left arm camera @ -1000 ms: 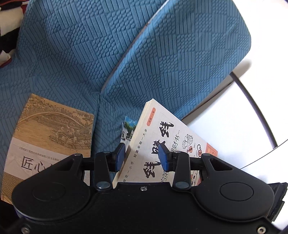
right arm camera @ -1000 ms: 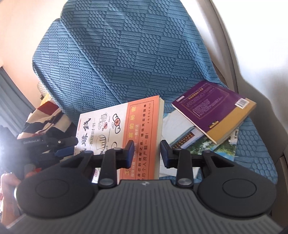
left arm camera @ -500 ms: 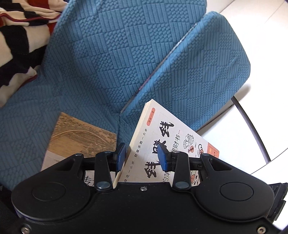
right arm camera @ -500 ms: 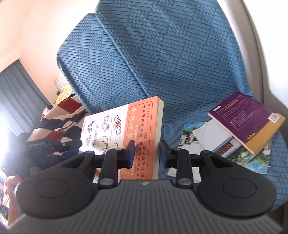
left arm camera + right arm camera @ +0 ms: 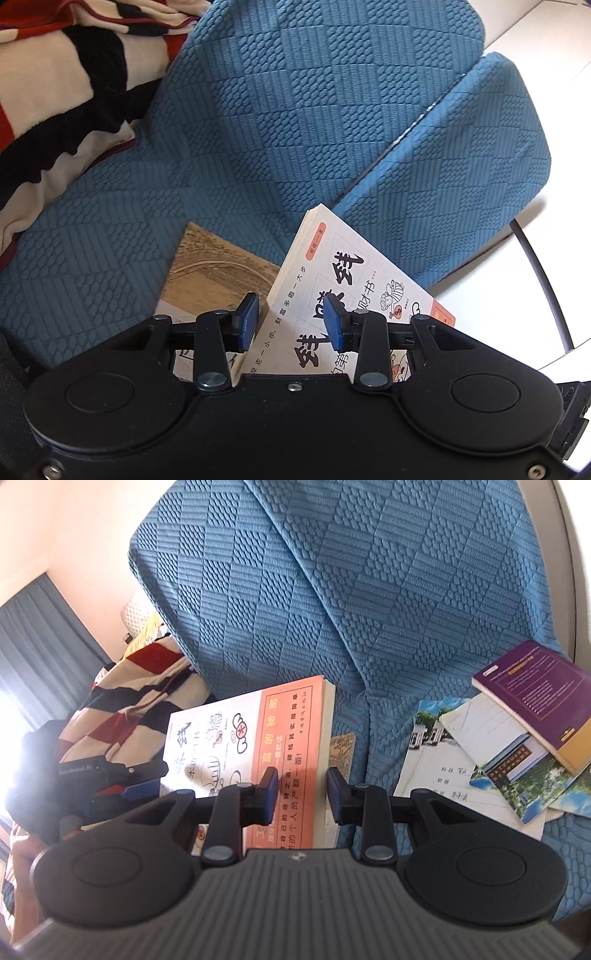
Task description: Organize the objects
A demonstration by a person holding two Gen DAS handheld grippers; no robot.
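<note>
A thick white book with an orange band [image 5: 332, 266] is held up above the blue sofa seat, one gripper on each side edge. My left gripper [image 5: 290, 325] is shut on its spine side. My right gripper [image 5: 301, 799] is shut on the orange-banded side of the same white book [image 5: 240, 738]. The left gripper's black body [image 5: 110, 775] shows at the left of the right wrist view. Under the held book lies a brown book [image 5: 218, 269] with an old landscape print, flat on the seat; only a corner of this brown book [image 5: 341, 753] shows in the right wrist view.
A purple book [image 5: 535, 698] lies on several thin booklets [image 5: 443, 768] at the right of the seat. A red, black and cream striped blanket [image 5: 55, 92] is heaped at the left. The blue quilted backrest [image 5: 369, 590] rises behind. White floor [image 5: 498, 280] lies beyond the cushion edge.
Both grippers have carried the white book leftward along the sofa. The brown book has slid under it, the striped blanket has come into view, and the purple book has drifted right.
</note>
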